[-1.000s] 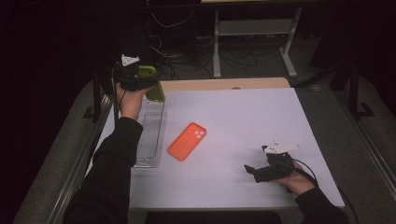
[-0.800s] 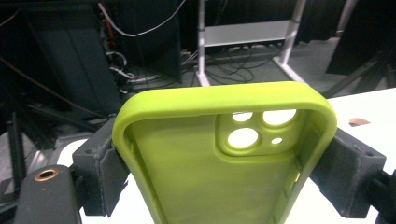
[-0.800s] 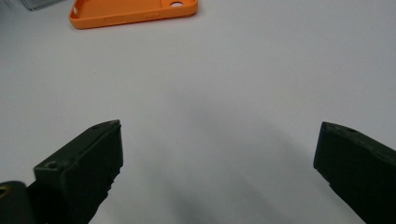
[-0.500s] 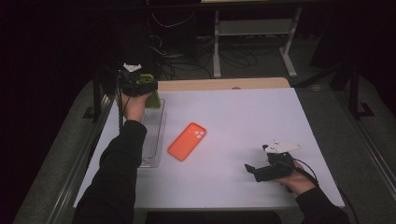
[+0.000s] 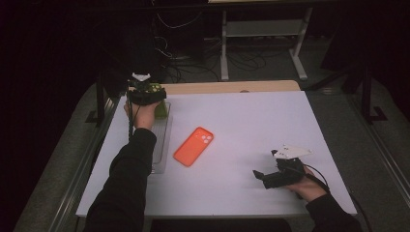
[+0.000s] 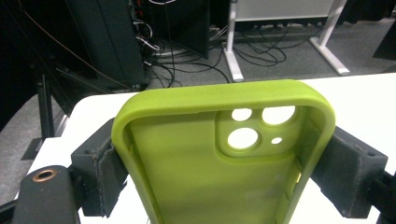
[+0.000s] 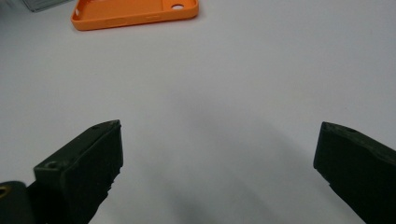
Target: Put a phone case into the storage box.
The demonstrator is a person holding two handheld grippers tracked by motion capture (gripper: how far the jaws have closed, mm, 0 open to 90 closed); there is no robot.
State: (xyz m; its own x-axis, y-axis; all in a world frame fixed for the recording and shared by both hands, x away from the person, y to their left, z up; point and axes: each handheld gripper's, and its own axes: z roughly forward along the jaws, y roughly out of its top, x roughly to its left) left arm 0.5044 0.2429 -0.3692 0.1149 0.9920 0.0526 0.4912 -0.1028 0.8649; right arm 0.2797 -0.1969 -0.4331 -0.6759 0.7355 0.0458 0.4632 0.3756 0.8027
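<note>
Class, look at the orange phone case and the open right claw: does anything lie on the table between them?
Nothing visible does. Bare white table lies between the right claw and the orange phone case.

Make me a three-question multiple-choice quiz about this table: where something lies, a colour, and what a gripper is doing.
1. Where does the orange phone case lie?
A. in the clear tray
B. on the white table, between the two hands
C. on the floor

2. What colour is the phone case held in the left gripper?
A. lime green
B. blue
C. black

3. How does the right gripper stand?
A. shut on the orange case
B. shut on nothing
C. open, nothing between its fingers

Answers:
1 B, it lies flat on the table beside the clear tray.
2 A, the green phone case is clamped by its long edges.
3 C, bare tabletop shows between the fingers.
</note>
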